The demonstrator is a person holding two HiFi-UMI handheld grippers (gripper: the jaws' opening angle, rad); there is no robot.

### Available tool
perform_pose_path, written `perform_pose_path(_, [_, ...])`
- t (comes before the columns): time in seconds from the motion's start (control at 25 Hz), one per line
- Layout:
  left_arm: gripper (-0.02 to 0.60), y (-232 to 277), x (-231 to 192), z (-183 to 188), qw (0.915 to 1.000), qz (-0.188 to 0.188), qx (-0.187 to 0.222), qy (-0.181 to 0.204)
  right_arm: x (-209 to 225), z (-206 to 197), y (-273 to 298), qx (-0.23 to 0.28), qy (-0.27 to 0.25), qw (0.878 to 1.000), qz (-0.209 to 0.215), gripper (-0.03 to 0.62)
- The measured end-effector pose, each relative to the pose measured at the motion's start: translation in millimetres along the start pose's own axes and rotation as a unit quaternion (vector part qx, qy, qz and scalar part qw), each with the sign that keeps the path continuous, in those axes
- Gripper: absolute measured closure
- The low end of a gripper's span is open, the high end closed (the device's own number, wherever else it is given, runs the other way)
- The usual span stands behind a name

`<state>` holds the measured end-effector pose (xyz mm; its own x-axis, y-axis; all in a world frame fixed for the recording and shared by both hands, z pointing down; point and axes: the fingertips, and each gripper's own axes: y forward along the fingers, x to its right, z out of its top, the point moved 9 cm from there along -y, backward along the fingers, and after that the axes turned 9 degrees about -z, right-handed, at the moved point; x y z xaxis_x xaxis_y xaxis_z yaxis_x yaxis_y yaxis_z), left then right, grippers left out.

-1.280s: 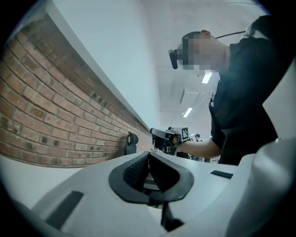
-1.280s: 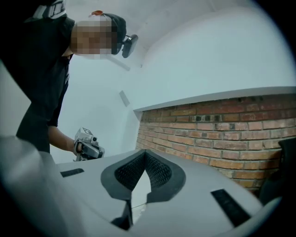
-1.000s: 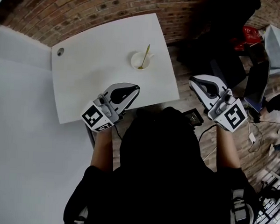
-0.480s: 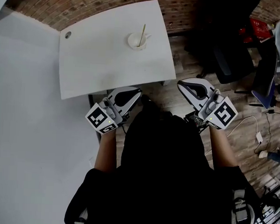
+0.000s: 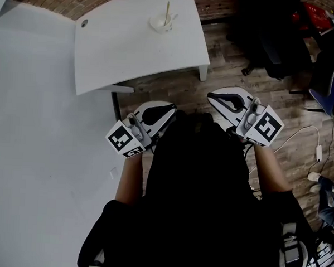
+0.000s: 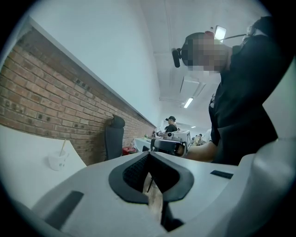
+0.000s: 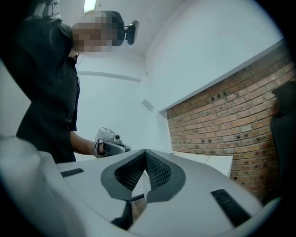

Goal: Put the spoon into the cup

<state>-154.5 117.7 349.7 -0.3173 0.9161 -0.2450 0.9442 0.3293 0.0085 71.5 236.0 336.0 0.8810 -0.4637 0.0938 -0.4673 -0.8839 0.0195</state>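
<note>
Spoon (image 5: 167, 10), seemingly wooden, stands slanted in round white cup (image 5: 157, 27).

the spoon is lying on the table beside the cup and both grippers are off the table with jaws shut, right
One thing is off: the head view shows the spoon standing in the cup, not lying on the table beside it. The left gripper and right gripper are off the table, jaws shut.

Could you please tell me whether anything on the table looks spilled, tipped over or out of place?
Nothing stands out. The cup stands upright near the far edge of the white table, the spoon leaning inside it, and no spill shows around it.
</note>
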Motion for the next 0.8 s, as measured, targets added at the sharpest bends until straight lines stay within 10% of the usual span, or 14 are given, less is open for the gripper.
perform_pose_path(0.8, [0.564, -105.6, 48.1, -24.8, 0.9971, -0.074, 0.015, 0.005, -143.2, -5.0, 26.6, -0.030, -0.018, 0.998, -0.050, 0.588])
